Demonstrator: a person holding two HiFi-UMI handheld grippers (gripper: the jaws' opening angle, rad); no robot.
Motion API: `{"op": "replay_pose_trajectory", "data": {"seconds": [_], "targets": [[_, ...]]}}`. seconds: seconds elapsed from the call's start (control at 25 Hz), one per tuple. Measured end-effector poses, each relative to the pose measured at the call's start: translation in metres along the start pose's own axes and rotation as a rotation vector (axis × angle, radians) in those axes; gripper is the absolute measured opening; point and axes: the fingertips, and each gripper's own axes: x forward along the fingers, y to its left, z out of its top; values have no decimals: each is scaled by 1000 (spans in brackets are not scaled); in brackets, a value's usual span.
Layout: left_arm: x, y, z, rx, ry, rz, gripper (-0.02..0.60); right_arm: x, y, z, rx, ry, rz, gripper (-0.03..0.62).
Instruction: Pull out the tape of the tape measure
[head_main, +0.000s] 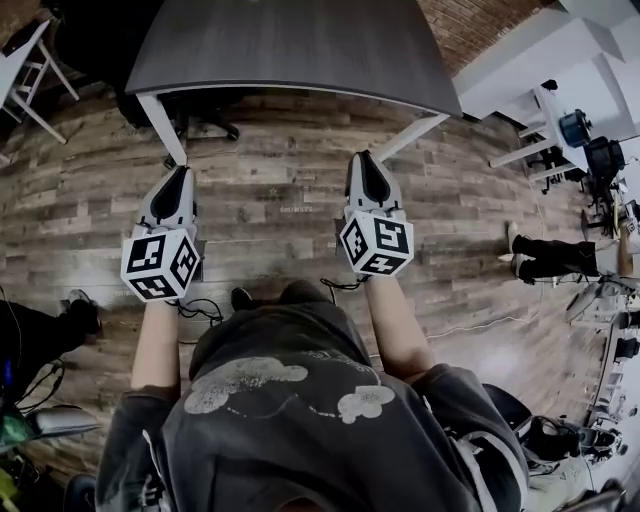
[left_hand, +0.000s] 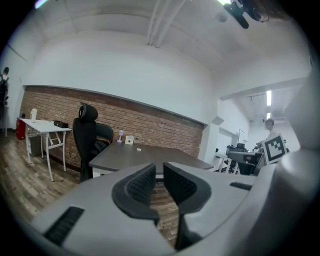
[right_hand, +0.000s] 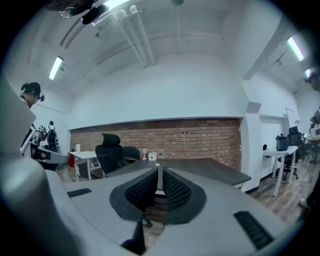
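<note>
**Claws.** The left claw (left_hand: 159, 174) stands with a narrow gap between its ribbed pads. Nothing is in the gap, and floor and worktop show through it. The right claw (right_hand: 158, 175) has its pads drawn together to a thin slit and is likewise empty. Both are held out in front of the person, side by side and well apart. They are roughly level and aimed at the worktop (head_main: 300, 45).

**Position.** In the head view both claws hang over the wood-plank floor (head_main: 270, 215), short of the worktop's near edge and touching nothing. Judged from this, the posture is a carry towards the work area rather than a working grip.

**Task item.** No tape measure can be identified in any view. The part of the worktop seen from the head is bare. Some small pale objects (left_hand: 129, 140) sit near its far edge by the brick wall (left_hand: 160, 125), beside a black office chair (left_hand: 89, 135), but they are too small to name.

**Progress.** Judged not begun: no case is held and no tape is drawn. One claw would need to steady the case and the other to take the tape's end hook.
</note>
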Motion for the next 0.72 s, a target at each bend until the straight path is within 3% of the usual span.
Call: {"op": "replay_pose_trajectory", "data": {"seconds": [0.08, 0.16, 0.24, 0.44, 0.72], "targets": [[3, 7, 0, 2, -9, -8, 147, 6, 3, -4, 30, 11, -1, 59], [10, 11, 1, 10, -13, -15, 210, 18, 5, -9, 65, 42, 31, 272], [22, 14, 2, 8, -17, -15, 292, 33, 5, -13, 83, 56, 61, 304], [58, 22, -5, -68, 3, 26, 374, 75, -12, -33, 117, 109, 103, 321], [156, 37, 20, -38, 5, 121, 390, 192, -71, -35, 187, 114, 196, 321]]}}
